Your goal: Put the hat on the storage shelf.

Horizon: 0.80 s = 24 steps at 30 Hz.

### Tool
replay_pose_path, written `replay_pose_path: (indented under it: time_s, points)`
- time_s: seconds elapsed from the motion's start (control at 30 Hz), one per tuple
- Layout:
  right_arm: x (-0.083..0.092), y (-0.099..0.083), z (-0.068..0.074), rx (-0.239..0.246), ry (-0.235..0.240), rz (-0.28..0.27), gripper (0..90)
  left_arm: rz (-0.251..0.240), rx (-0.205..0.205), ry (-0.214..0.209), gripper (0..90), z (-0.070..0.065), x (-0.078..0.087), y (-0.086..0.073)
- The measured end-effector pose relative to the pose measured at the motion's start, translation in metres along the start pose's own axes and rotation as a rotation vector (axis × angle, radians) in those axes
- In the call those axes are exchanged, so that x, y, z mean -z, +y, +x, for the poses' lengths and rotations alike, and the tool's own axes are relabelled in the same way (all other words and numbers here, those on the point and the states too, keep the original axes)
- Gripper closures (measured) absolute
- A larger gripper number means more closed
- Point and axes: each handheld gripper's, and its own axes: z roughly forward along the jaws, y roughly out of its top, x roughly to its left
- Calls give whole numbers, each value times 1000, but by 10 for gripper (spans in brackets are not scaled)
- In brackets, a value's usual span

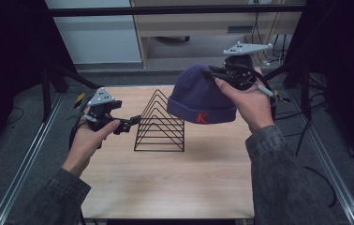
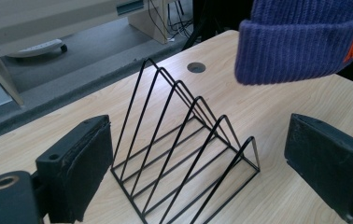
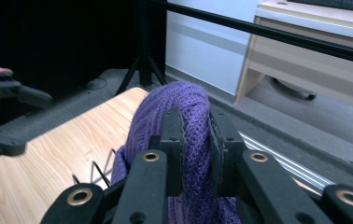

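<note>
Above the wire rack, the right gripper's fingers pinched the purple beanie; the left gripper waited wide. Lowering it squarely probably came next.

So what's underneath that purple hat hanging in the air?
Below the purple hat stands a black wire rack on the wooden table. The hat covers the rack's far right corner.

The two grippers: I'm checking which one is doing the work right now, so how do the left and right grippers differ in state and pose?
The right gripper is shut on the purple knitted beanie; the left gripper is open, holding nothing. The right gripper holds the beanie in the air above the light wooden table; the left gripper sits lower, beside the black wire rack, its jaws facing it. Both have black jaws and are hand-held.
</note>
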Motion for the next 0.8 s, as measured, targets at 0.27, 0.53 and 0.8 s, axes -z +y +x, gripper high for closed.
replay_pose_path:
  time_s: [0.27, 0.53, 0.8]
  points:
    - [-27, 28, 9, 23, 53, -23, 778, -5, -26, -31, 85, 8, -6, 12]
    - [-56, 43, 26, 31, 103, -59, 778, 13, -60, -32, 125, 21, -15, 25]
    - [-82, 42, 43, 28, 157, -53, 777, 8, -33, -52, 122, 29, -25, 28]
